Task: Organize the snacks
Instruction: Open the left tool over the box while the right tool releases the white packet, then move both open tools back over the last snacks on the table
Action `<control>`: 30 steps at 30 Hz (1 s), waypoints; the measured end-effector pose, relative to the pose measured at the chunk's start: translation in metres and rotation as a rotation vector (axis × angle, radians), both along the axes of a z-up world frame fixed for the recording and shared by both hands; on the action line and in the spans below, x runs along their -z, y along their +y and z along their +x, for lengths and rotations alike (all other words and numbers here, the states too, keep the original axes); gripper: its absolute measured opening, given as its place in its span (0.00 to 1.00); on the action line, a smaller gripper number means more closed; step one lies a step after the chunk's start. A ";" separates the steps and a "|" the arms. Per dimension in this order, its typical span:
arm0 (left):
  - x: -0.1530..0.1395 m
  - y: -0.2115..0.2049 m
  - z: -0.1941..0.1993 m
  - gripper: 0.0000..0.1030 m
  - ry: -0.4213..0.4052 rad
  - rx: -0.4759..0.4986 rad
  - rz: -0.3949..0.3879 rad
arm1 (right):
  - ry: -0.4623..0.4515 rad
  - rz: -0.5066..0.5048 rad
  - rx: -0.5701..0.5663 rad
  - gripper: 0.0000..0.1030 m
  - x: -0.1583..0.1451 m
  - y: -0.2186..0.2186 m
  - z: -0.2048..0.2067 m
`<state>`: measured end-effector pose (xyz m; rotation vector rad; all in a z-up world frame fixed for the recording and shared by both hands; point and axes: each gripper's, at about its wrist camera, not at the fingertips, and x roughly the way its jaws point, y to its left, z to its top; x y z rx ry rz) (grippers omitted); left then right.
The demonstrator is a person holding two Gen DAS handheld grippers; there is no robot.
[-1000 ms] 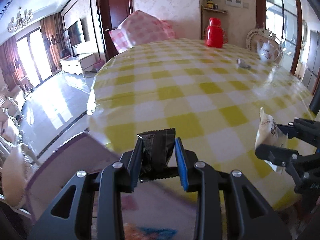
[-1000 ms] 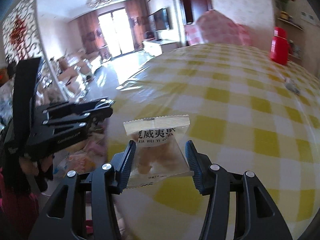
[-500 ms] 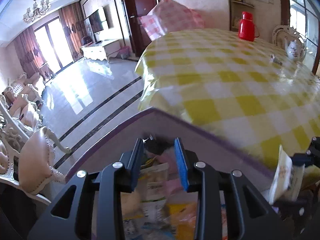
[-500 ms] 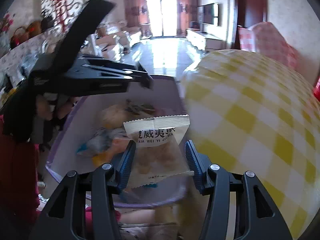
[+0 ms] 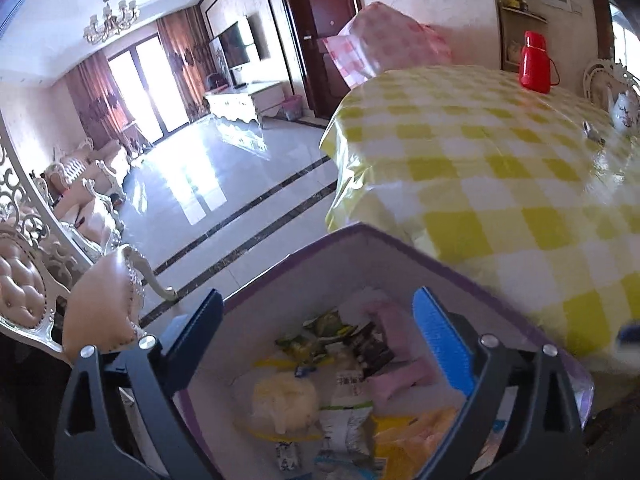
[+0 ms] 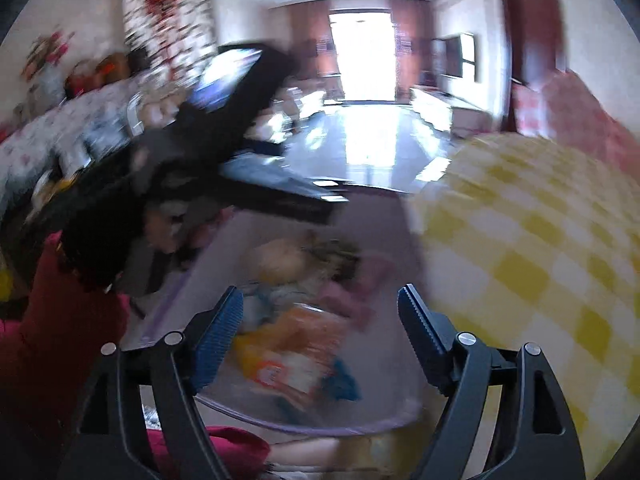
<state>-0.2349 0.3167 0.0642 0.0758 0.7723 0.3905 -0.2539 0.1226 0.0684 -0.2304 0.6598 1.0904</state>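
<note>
A purple-rimmed box [image 5: 400, 240] stands beside the yellow checked table [image 5: 500, 160] and holds several snack packets. My left gripper [image 5: 316, 296] hangs over it, its jaws opening wide with nothing between them. A black packet [image 5: 374, 346] lies in the box below, among green, white and orange packets. The right wrist view is blurred. There my right gripper [image 6: 320, 291] is also over the box [image 6: 280, 420], jaws opening and empty, above an orange packet [image 6: 296, 352]. The left gripper's fingers [image 6: 280, 200] show dark at the upper left.
A red thermos [image 5: 536, 64], a white teapot [image 5: 624, 108] and a small wrapper [image 5: 592, 132] stand far back on the table. A pink checked cushion [image 5: 384, 40] is behind it. A padded chair [image 5: 100, 292] is at the left. A red sleeve [image 6: 60, 320] shows low left.
Both grippers moved from over the table to over the box. The left let go of the black packet, the right of the clear biscuit packet. Both jaws now stand apart.
</note>
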 end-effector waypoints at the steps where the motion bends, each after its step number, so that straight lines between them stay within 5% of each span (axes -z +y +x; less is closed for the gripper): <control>1: -0.001 -0.004 0.002 0.93 -0.013 0.005 -0.012 | 0.006 0.007 0.044 0.75 -0.001 -0.012 0.013; 6: -0.014 -0.031 0.016 0.97 -0.084 0.084 -0.185 | 0.021 0.054 0.303 0.80 -0.007 -0.092 0.072; 10: -0.020 -0.080 0.051 0.98 -0.040 0.161 -0.267 | -0.001 0.003 0.506 0.84 -0.006 -0.152 0.107; 16: -0.027 -0.173 0.126 0.98 0.034 0.334 -0.354 | 0.054 -0.029 0.785 0.84 0.010 -0.250 0.158; 20: -0.017 -0.251 0.201 0.98 0.049 0.391 -0.346 | 0.082 -0.037 0.903 0.84 0.023 -0.302 0.185; 24: 0.002 -0.306 0.269 0.98 0.033 0.392 -0.370 | 0.118 -0.057 0.995 0.84 0.036 -0.337 0.226; 30: 0.024 -0.345 0.361 0.98 -0.025 0.221 -0.468 | 0.161 -0.021 1.091 0.84 0.046 -0.375 0.293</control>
